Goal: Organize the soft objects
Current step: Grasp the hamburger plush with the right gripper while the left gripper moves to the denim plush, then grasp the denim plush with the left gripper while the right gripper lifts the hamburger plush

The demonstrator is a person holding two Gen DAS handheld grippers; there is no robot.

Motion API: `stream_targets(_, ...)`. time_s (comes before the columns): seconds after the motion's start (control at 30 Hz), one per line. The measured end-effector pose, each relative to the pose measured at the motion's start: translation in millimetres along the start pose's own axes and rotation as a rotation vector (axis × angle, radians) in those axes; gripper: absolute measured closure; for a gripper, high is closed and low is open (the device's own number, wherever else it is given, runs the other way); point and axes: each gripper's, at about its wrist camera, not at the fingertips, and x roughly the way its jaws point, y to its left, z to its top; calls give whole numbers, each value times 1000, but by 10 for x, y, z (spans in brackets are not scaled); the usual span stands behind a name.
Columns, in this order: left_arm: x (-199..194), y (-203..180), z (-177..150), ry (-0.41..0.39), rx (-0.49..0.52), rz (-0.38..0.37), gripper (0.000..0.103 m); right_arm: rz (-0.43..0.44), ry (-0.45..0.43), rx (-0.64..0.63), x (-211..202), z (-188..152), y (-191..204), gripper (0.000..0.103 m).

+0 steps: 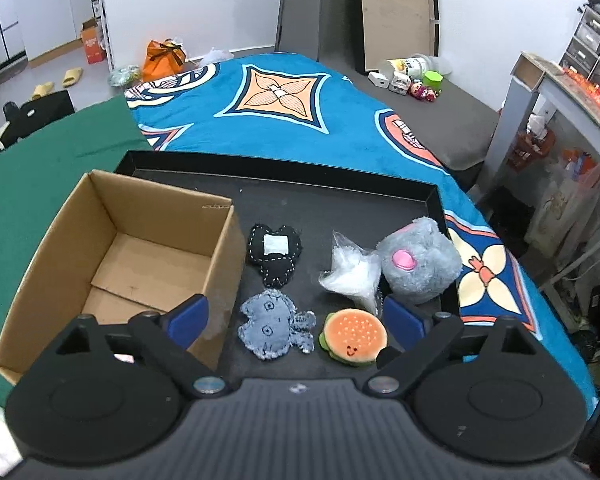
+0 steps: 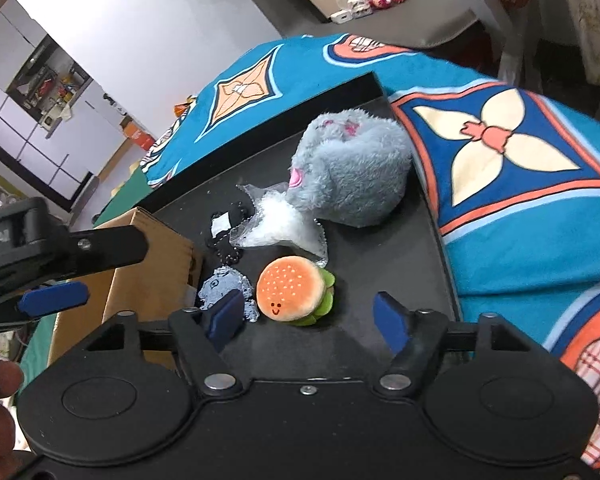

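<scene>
While both hand-held grippers gape wide, burger plush (image 2: 292,290) lies between right hand-held gripper (image 2: 308,318) fingers.

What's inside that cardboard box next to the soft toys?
The cardboard box looks empty: only its bare floor flaps show. The left gripper hides the near corner, so that part cannot be checked.

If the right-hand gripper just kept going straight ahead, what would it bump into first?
Most likely the burger plush, which lies just ahead between the open jaws of the right gripper, slightly left of centre. Depth is hard to judge, so it could pass above it.
</scene>
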Motion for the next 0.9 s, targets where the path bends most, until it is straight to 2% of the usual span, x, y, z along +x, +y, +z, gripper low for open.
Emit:
stream_targets(0.07,60,-38,3,9,7,2,12,17,5,4,55,0,-21,39)
stream_targets(0.33,341,-112,-73,65,16,20,38,89,16,33,240,-19,-130,44)
stream_targets(0.4,421,-123,-99,75,22,32,39,97,14,42,280,-20,-156,46)
stream_targets(0.5,530,-119,-128,92,19,45,41,102,19,46,358,-28,-176,56)
stream_targets(0.53,555,-122,-129,93,17,51,41,98,25,54,392,-33,-188,68)
stream_targets(0.57,581,-121,-131,93,17,60,41,97,36,61,431,-42,-202,74)
stream_targets(0.67,651,-107,-133,95,8,78,41,96,33,62,441,-49,-210,82)
stream_targets(0.9,781,-162,-184,99,27,102,43,64,21,93,323,-73,-302,85)
